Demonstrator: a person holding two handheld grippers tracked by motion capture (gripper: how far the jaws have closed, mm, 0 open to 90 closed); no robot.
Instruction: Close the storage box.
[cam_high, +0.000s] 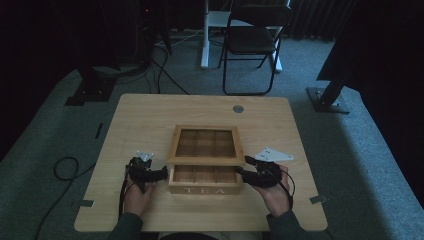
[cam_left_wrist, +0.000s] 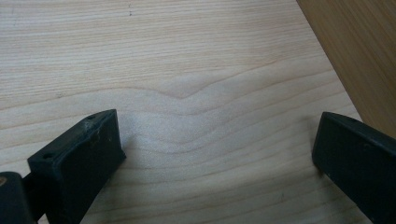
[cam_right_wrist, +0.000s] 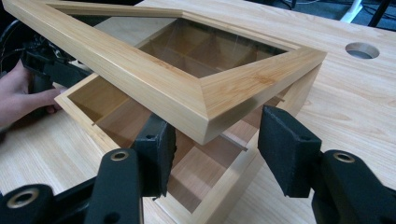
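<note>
1. Plainly, the lid (cam_right_wrist: 187, 88) of the tea box (cam_high: 205, 181) hangs half raised and could drop shut or slip off a pad, since only its corner sits between the right gripper's (cam_right_wrist: 215, 154) jaws.
2. Whether those pads truly pinch that corner or merely bracket it, I cannot tell; they stand partly closed around it.
3. Pushing up at one corner could also twist the lid or skid the box across the table (cam_high: 150, 120).
4. At the box's nine o'clock, the left gripper (cam_high: 159, 174) lies level, jaws spread over bare wood, its tip just beside the box wall.
5. Both hands come in from six o'clock; the box sits at the table's near middle.
</note>
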